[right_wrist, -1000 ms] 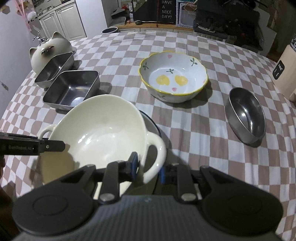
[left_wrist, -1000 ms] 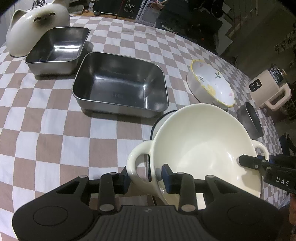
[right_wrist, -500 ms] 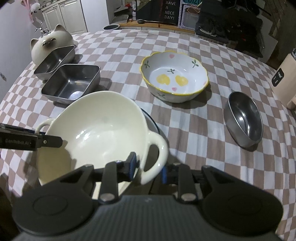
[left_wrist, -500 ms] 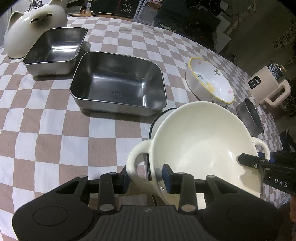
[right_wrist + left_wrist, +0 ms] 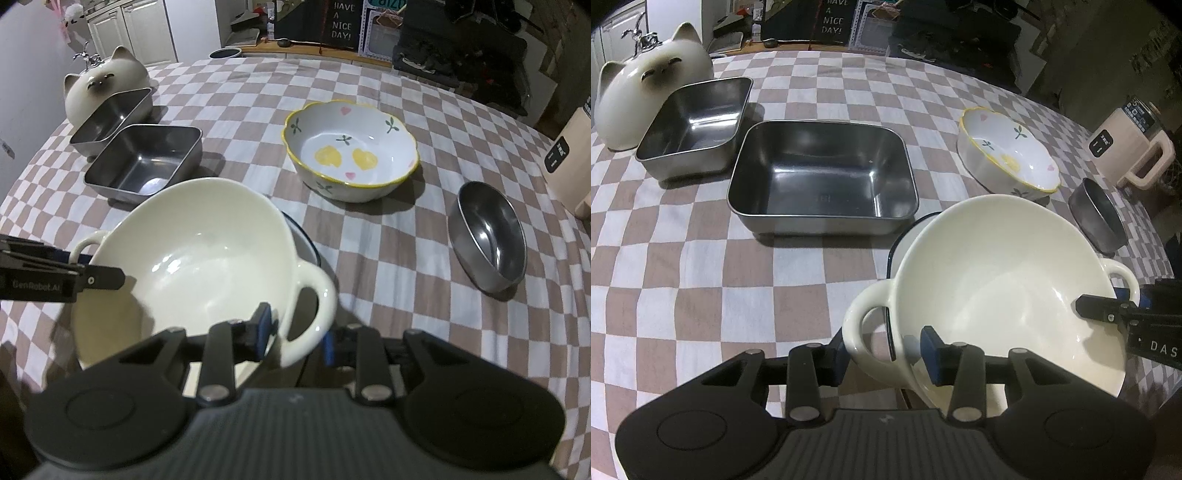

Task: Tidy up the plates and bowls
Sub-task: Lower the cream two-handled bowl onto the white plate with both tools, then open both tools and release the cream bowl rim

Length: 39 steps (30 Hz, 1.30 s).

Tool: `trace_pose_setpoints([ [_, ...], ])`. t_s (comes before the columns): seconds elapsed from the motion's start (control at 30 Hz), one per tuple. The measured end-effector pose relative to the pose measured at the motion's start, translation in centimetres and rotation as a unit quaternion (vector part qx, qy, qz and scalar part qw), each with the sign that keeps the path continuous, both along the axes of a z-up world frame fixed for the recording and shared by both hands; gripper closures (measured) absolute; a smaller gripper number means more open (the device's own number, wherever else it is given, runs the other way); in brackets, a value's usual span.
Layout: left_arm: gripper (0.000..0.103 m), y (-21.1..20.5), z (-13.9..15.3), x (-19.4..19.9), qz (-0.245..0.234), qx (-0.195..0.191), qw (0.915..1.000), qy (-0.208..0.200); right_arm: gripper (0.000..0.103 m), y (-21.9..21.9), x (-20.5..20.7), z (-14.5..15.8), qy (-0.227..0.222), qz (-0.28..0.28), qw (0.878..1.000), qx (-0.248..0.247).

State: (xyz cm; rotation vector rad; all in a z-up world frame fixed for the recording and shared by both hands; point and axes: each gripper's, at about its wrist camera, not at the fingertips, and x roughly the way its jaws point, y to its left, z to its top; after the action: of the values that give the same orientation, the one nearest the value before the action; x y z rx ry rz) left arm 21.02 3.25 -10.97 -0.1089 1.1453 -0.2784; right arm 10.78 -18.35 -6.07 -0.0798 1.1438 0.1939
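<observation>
Both grippers clamp the cream bowl (image 5: 1004,280) by its opposite handles, left gripper (image 5: 886,350) and right gripper (image 5: 295,332), holding it tilted just above the blue-rimmed plate (image 5: 308,242), with the flowered bowl (image 5: 351,155) further ahead.

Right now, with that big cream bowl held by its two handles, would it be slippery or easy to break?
Probably both. The cream bowl looks like glazed ceramic, its glossy highlights suggesting a slick surface. Each set of fingers pinches the rim beside a looped handle, so it could tilt if either grip loosens. It looks thick-walled, so likely heavy and breakable.
</observation>
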Motion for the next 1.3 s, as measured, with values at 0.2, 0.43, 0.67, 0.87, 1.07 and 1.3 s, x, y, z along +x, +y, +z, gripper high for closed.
trace_pose_setpoints([
  [0.2, 0.06, -0.3, 0.2, -0.1, -0.005, 0.008, 1.0, -0.002, 0.067, 0.2, 0.0, -0.1, 0.002, 0.001, 1.0, -0.006],
  [0.43, 0.055, -0.2, 0.3, -0.2, -0.008, 0.008, 0.9999, -0.004, 0.062, 0.4, 0.2, -0.3, -0.001, 0.001, 1.0, -0.028],
  [0.67, 0.054, -0.4, 0.5, -0.3, -0.013, 0.008, 0.9999, -0.007, 0.06, 0.2, 0.5, -0.9, 0.007, -0.005, 0.999, -0.044],
  [0.87, 0.054, -0.4, 0.5, -0.3, -0.015, 0.01, 0.9998, -0.006, 0.06, 0.2, 0.4, -0.9, 0.008, -0.007, 0.999, -0.04],
  [1.07, 0.054, -0.4, 0.5, -0.3, -0.017, 0.01, 0.9998, -0.006, 0.061, 0.2, 0.4, -1.0, 0.011, -0.009, 0.999, -0.035],
  [1.3, 0.033, -0.3, 0.2, -0.3, -0.014, 0.032, 0.9993, -0.009, 0.052, -0.3, 0.4, -1.3, 0.01, -0.022, 0.999, -0.021],
])
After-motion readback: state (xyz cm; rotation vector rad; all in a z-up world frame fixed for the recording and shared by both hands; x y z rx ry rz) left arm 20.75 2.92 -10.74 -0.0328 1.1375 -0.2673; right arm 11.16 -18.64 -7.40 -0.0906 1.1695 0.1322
